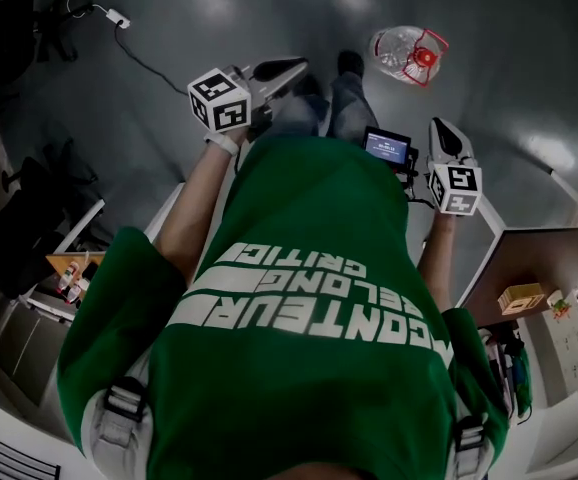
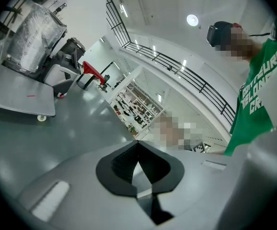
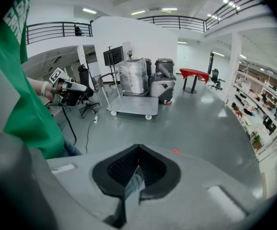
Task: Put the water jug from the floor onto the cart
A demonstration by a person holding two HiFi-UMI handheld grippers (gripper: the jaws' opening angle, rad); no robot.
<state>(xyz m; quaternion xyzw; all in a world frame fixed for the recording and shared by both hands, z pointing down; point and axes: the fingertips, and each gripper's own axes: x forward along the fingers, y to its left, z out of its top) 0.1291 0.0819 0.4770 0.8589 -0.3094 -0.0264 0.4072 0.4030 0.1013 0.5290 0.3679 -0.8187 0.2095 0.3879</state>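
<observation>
Two sets of jaws stand pressed together with nothing between them. The left gripper (image 2: 138, 147) points nearly level across the hall, and the right gripper (image 3: 138, 150) tips down toward the grey floor (image 1: 509, 78). Ahead of the right jaws, and slightly toward the left gripper's side, the water jug (image 1: 407, 54) rests on the floor, apart from both grippers. It is clear plastic with a red handle (image 1: 427, 56) at its neck. Well beyond the jaws stands the cart (image 3: 133, 107), a flat deck on casters with a wrapped load (image 3: 131, 76) at its far end and bare deck nearer.

The jug looks close to empty, so it is probably light, though how much water it holds cannot be told. Its walls appear thin and smooth, likely to dent and slip under a squeeze. The red handle looks like the safest hold, narrow enough for the jaws to close around, with the second gripper steadying the body if it swings.
</observation>
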